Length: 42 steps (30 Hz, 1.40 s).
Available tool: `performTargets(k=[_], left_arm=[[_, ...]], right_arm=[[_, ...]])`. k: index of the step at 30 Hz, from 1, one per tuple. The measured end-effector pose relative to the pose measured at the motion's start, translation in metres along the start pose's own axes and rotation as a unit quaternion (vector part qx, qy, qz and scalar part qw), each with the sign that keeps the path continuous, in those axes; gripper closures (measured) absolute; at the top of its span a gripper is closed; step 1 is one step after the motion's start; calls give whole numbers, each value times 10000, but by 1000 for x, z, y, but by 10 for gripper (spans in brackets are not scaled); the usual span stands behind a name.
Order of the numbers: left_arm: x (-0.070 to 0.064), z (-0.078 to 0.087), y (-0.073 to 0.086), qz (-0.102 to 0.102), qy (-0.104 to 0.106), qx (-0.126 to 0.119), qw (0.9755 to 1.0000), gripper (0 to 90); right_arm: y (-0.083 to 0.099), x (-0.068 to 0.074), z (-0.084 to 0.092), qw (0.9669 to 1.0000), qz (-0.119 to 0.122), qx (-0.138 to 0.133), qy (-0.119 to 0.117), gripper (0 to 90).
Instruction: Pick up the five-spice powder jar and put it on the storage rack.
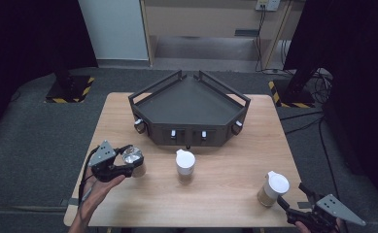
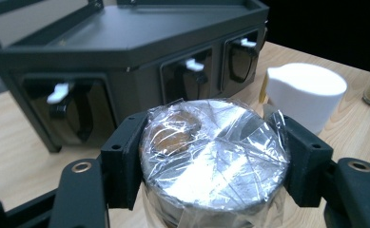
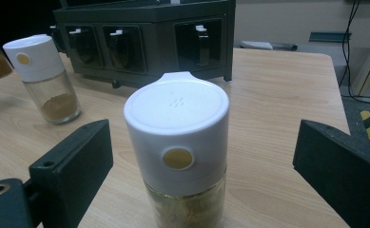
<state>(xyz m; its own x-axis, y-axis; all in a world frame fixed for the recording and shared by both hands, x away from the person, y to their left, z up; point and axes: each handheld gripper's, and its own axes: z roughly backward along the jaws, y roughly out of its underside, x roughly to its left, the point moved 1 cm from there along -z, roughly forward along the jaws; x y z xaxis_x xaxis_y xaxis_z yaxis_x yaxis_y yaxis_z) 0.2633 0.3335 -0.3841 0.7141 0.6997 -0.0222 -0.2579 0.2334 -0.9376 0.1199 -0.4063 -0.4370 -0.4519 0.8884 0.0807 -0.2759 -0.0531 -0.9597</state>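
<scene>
My left gripper (image 1: pixel 130 163) (image 2: pixel 213 164) is shut on a glass jar (image 1: pixel 134 158) (image 2: pixel 214 159) whose top is sealed with clear plastic wrap; it is held at the table's left, slightly raised. A white-lidded spice jar (image 1: pixel 185 165) (image 2: pixel 305 92) (image 3: pixel 43 77) stands at the table's middle. Another white-lidded spice jar (image 1: pixel 273 189) (image 3: pixel 179 151) with brownish powder stands at the front right, between the jaws of my right gripper (image 1: pixel 293 200) (image 3: pixel 201 175), which is open with wide gaps on both sides.
A dark grey angled rack (image 1: pixel 190 110) (image 2: pixel 125 52) (image 3: pixel 144 33) with small front compartments and white levers sits at the back centre of the wooden table (image 1: pixel 225 194). Dark floor and stands surround the table.
</scene>
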Motion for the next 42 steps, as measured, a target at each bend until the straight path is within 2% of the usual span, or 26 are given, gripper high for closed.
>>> performTargets(k=[5,12,14,17,20,25,26,28,31,38,42], left_arm=[[4,-6,-17,6,110,-45,9999,333],[7,-14,-48,-95,133,-17,9999,333],[10,-17,-57,-65,183,-39,9998,333],[11,-21,-71,-53,132,-90,9999,333],[14,-26,-83,59,134,-158,9998,333],[16,-34,-104,25,28,-189,9998,333],[16,-38,-112,3,-25,-200,9998,333],[17,-40,-117,27,-28,-201,9998,333],[23,-50,-127,206,-42,-281,9994,333],[27,-67,-144,242,-192,-230,9993,333],[29,-79,-150,284,-379,-207,9987,333]], right_arm=[[0,0,0,10000,-5,11,-22,58],[0,-1,-1,10000,-9,8,-37,58],[0,-1,0,10000,-5,8,-41,58],[0,-1,0,10000,-3,1,-46,58],[0,-1,0,10000,2,-6,-50,58],[1,-2,-1,10000,-11,-10,-69,58],[1,-2,0,10000,-19,-11,-79,58],[1,-2,0,10000,-22,-12,-79,58],[1,-3,-1,10000,-38,-19,-83,58],[1,-3,-1,9999,-50,-18,-90,58],[1,-3,-1,10000,-44,-12,-87,58]])
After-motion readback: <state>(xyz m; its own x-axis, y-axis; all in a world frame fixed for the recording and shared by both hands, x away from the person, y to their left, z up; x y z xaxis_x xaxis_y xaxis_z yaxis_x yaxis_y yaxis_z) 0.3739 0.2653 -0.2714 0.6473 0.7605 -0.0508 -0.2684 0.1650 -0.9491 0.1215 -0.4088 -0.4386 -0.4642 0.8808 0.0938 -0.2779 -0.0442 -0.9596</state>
